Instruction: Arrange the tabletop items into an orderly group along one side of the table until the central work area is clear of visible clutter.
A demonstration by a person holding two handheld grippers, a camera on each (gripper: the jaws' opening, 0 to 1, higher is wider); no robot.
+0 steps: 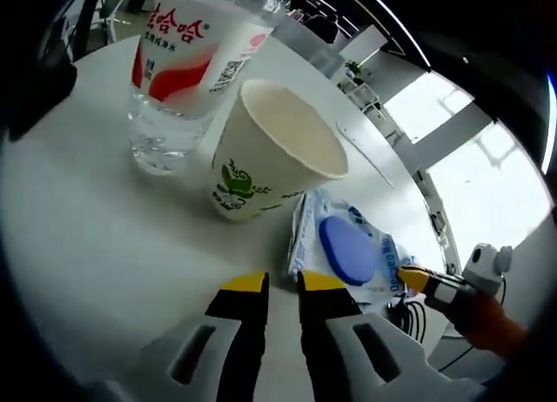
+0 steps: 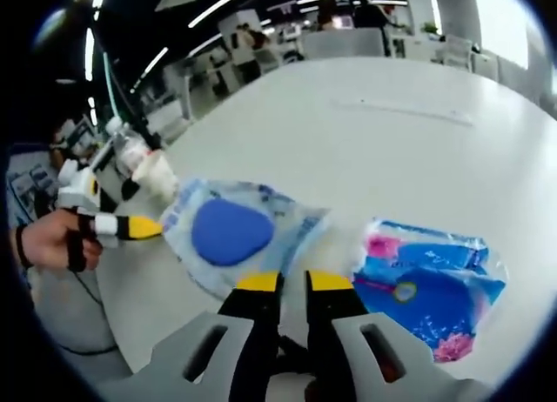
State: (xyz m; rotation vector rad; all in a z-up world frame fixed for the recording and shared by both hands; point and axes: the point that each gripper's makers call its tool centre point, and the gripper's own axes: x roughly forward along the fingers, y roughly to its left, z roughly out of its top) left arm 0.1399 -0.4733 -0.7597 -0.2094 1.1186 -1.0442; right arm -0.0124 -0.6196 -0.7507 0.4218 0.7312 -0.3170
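- In the left gripper view, the left gripper [image 1: 283, 284] hangs low over the white counter [image 1: 96, 237], its yellow-tipped jaws nearly together with a narrow gap and nothing between them.
- Ahead of it stands a paper cup [image 1: 265, 154] with a green leaf print, open and tilted in the view; touching or just behind it is a clear water bottle [image 1: 183, 63] with a red-and-white label.
- Just beside the cup, toward the counter's edge, lies a clear packet with a blue oval [image 1: 348, 250].
- The right gripper [image 1: 416, 278] shows at that packet's far side, its yellow tip at the packet's edge; whether it grips the packet cannot be told there.
- In the right gripper view, the right gripper [image 2: 284, 282] has its jaws almost closed at the near edge of the same packet [image 2: 235, 232]; whether plastic is pinched cannot be told.
- A second packet, blue with pink print [image 2: 431, 289], lies apart from the first, near the counter's edge.
- A hand [image 2: 48, 241] holds the left gripper [image 2: 130, 226], whose tip reaches the first packet's far edge.
- The bottle and cup [image 2: 144, 167] stand behind it.
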